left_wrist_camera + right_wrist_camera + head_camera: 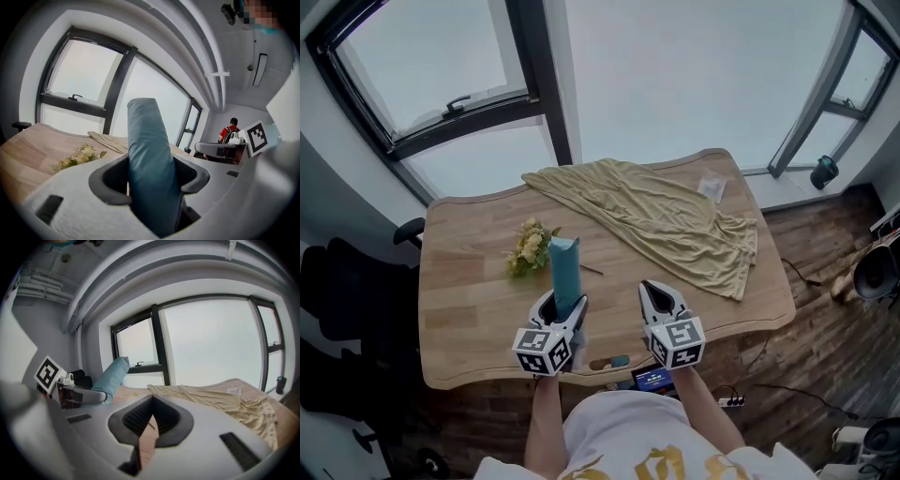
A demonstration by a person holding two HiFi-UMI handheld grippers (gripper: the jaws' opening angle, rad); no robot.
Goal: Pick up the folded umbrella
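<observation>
- Wooden table (469, 272) with wavy edges stands under big dark-framed windows (441, 103); brown plank floor (825, 309) to the right, black chair (347, 281) off the table's left end.
- On the table: crumpled beige cloth (666, 220) spread from the far edge toward the right corner, small clear packet (712, 188) just beside it at the far right, pale yellow flowers (528, 248) left of centre.
- Folded umbrella (564, 277) – teal, in its sleeve – stands nearly upright out of the left gripper (562, 302), off the tabletop, above the near edge; its top end shows just beside the flowers in the head view.
- Left gripper view: both jaws pressed against the umbrella's sides, clamped on it low down, sleeve rising between them toward the window.
- Right gripper (657, 287) hangs over the near edge, just right of the left one; its own view shows the jaw tips meeting with nothing between them, only table visible through the gap lower down.
- Head view only: white power strip (731, 401) on the floor, black round object (825, 171) by the right window.
- Left gripper view only: person in a red top (229, 132) far back in the room, back turned, and the white ceiling.
- Right gripper view only: umbrella seen from the side – leaning toward the window.
</observation>
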